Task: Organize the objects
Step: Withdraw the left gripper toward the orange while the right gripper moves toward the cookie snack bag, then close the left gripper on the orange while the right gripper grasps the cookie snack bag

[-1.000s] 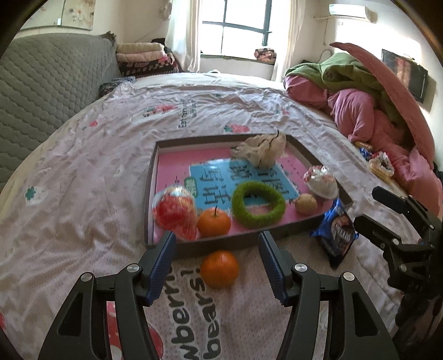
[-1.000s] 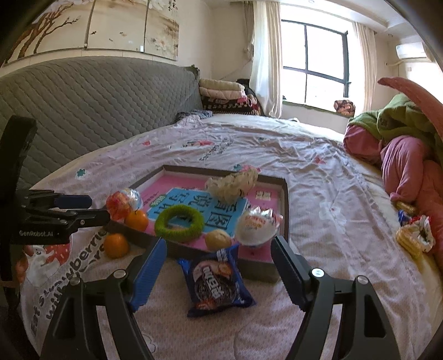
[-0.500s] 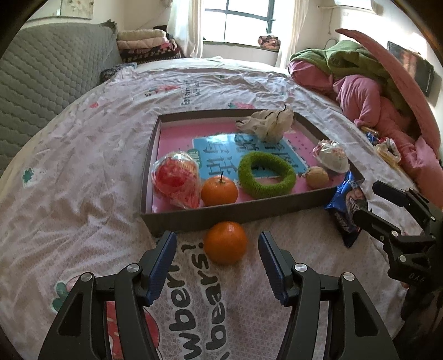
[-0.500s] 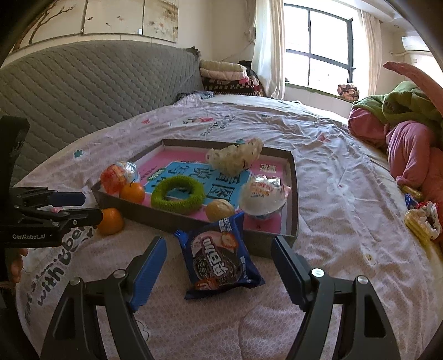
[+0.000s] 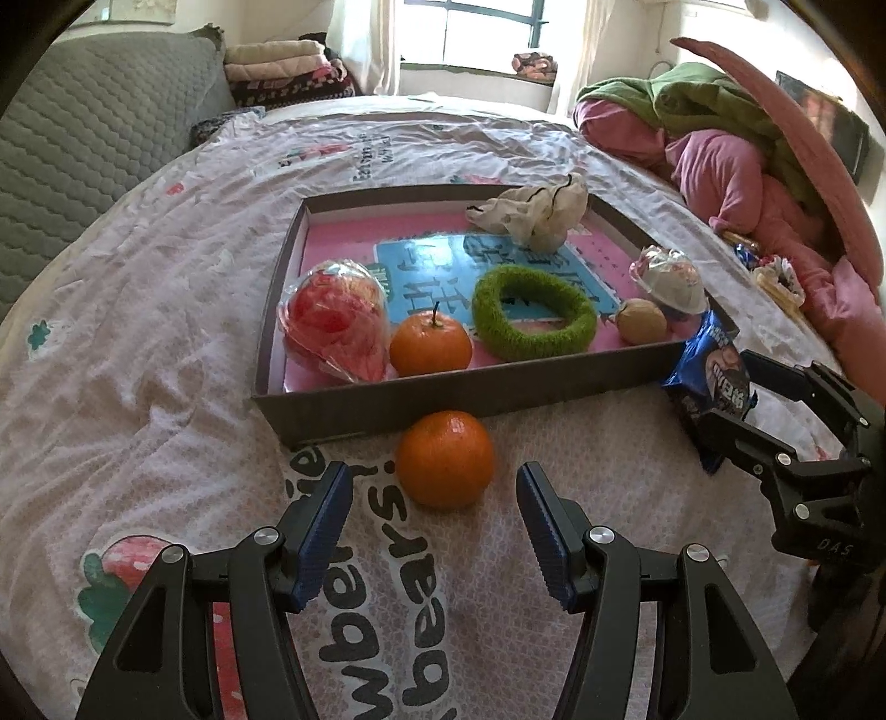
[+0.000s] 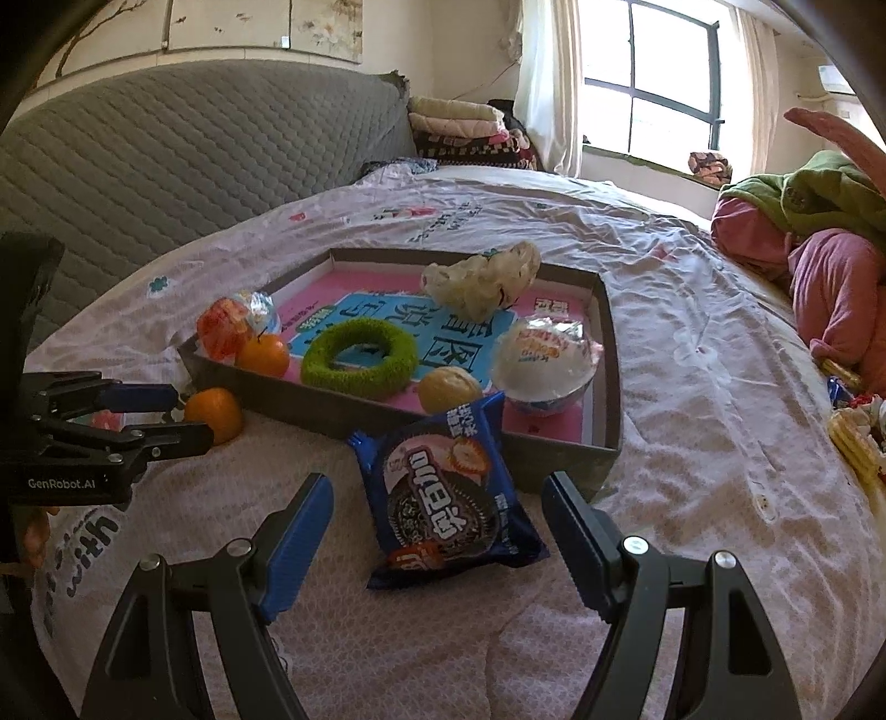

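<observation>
Glossy snack packet (image 6: 449,487); fuzzy ring (image 6: 359,359)

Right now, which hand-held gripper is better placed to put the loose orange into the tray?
Left. The left hand-held gripper is open with the loose orange just ahead of its fingertips, beside the tray wall. The right hand-held gripper is lined up on the blue snack packet instead.

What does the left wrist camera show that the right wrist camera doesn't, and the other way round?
Only the left wrist view shows the large strawberry print on the bedsheet and the dark screen on the far wall.

Only the right wrist view shows the painted panels above the grey quilted headboard.

Both share the shallow brown tray, the loose orange tangerine in front of it, the fuzzy green ring, the blue biscuit packet, and both open tools: left, right.
</observation>
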Action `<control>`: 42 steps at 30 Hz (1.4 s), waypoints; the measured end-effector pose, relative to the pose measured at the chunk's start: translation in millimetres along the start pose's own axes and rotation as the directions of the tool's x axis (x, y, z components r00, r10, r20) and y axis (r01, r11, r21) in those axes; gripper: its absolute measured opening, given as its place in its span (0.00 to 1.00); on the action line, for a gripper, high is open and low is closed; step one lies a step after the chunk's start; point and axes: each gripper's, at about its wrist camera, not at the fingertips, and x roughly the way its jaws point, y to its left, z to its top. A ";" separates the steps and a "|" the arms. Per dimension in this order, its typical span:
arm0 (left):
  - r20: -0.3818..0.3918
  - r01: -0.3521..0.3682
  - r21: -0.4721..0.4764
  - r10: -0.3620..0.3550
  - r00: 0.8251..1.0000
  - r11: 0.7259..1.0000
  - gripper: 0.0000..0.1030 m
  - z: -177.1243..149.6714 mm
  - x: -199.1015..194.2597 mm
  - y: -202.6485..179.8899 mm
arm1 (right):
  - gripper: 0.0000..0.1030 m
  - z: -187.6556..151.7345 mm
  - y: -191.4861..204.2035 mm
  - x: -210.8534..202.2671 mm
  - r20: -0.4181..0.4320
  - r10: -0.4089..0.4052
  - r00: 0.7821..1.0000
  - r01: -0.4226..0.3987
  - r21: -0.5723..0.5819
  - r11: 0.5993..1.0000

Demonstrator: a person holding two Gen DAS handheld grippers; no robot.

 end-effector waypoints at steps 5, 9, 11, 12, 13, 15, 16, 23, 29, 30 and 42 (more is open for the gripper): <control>-0.015 -0.004 0.002 0.004 1.000 1.000 0.61 -1.2 9.2 0.1 | 0.75 0.5 5.6 11.6 -0.038 -0.015 0.999 0.014 -0.037 0.999; -0.022 -0.006 -0.003 0.006 1.000 1.000 0.61 -0.6 15.6 0.0 | 0.75 1.3 9.3 17.4 -0.048 -0.033 0.998 0.029 -0.072 0.997; -0.023 -0.003 -0.008 0.003 1.000 1.000 0.61 0.1 18.0 0.4 | 0.75 1.8 11.3 20.0 -0.051 -0.047 0.998 0.043 -0.088 0.995; -0.020 -0.001 -0.010 0.001 1.000 1.000 0.61 0.2 18.5 0.8 | 0.75 1.9 12.1 21.1 -0.054 -0.050 0.997 0.045 -0.095 0.994; -0.017 0.001 -0.012 -0.001 1.000 1.000 0.61 0.5 18.9 1.3 | 0.75 1.8 13.2 22.8 -0.058 -0.055 0.997 0.049 -0.102 0.994; -0.015 0.006 -0.017 -0.006 1.000 1.000 0.61 1.7 20.3 1.7 | 0.74 2.1 14.1 25.3 -0.064 -0.067 0.996 0.059 -0.111 0.992; -0.014 0.007 -0.019 -0.007 1.000 1.000 0.61 2.3 21.0 2.1 | 0.71 2.3 13.8 26.4 -0.066 -0.071 0.995 0.063 -0.110 0.992; -0.011 0.026 -0.028 -0.026 1.000 0.999 0.61 5.3 25.2 2.3 | 0.57 2.6 4.9 28.9 -0.084 -0.048 0.995 0.042 -0.065 0.997; -0.003 0.036 -0.026 -0.036 0.999 0.999 0.39 7.4 26.1 0.4 | 0.55 3.1 8.0 25.2 -0.071 -0.054 0.996 0.049 -0.075 0.996; -0.004 0.037 -0.025 -0.037 0.999 0.999 0.39 8.0 26.6 0.0 | 0.55 3.5 9.0 24.1 -0.066 -0.050 0.997 0.045 -0.077 0.996; 0.030 0.038 0.009 -0.038 0.999 0.999 0.38 8.7 12.0 -9.9 | 0.55 15.2 27.4 -2.8 0.036 -0.011 0.999 0.014 -0.085 0.996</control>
